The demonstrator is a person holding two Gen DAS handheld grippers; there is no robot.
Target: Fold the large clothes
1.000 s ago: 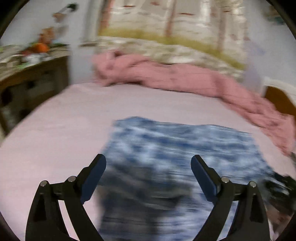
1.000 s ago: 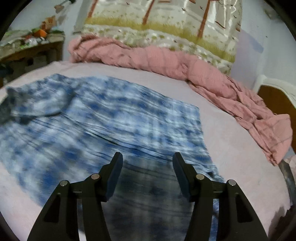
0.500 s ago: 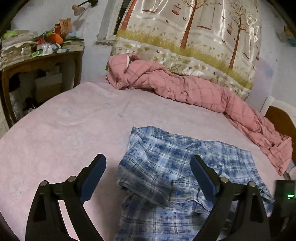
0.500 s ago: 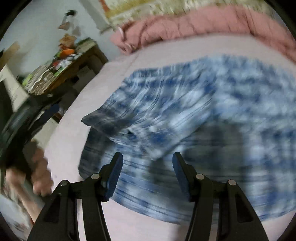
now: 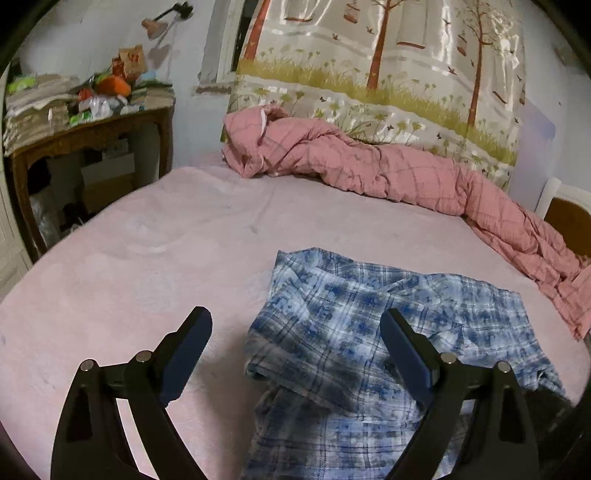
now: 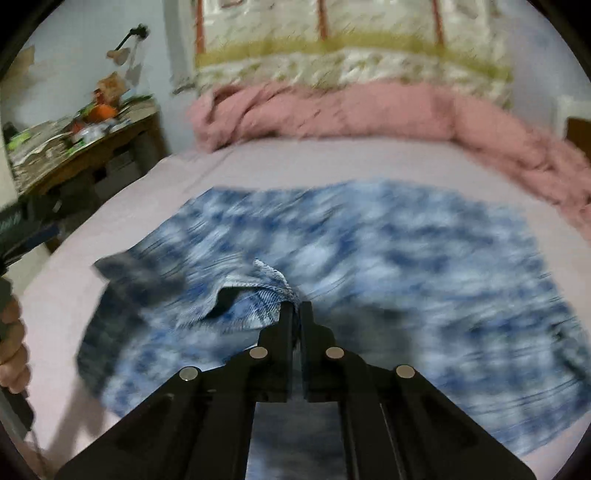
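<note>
In the left wrist view, a pink bed (image 5: pixel 155 236) spread out ahead of the left tool (image 5: pixel 295 332). Far beyond the tool, a rumpled pink checked quilt (image 5: pixel 388 173) lay along the head of the bed and ran down its right side, with a tree-patterned curtain (image 5: pixel 388 62) behind it. Off to the tool's upper left stood a wooden worktop (image 5: pixel 92 129) heaped with papers and packets, and a wall lamp (image 5: pixel 155 26) hung above it. The blue plaid shirt (image 5: pixel 369 332) lay crumpled on the bed, just ahead of the tool and to its right, one folded edge reaching in between the fingers. The right finger overlapped the cloth in the picture; whether it touched could not be told. The left tool's jaws stood wide apart and held nothing.

In the right wrist view, much was blurred. The same quilt (image 6: pixel 332 110) and curtain (image 6: pixel 351 48) lay far ahead of the right tool (image 6: pixel 295 314), and the worktop (image 6: pixel 85 147) stood to its upper left. The plaid shirt (image 6: pixel 369 277) covered the bed (image 6: pixel 258 166) all round the tool's tip. The right tool's jaws were closed tight on a raised fold of the shirt's fabric, which stuck up just past the fingertips. At the far left edge the person's hand (image 6: pixel 13 350) gripped the handle of the other tool.
</note>
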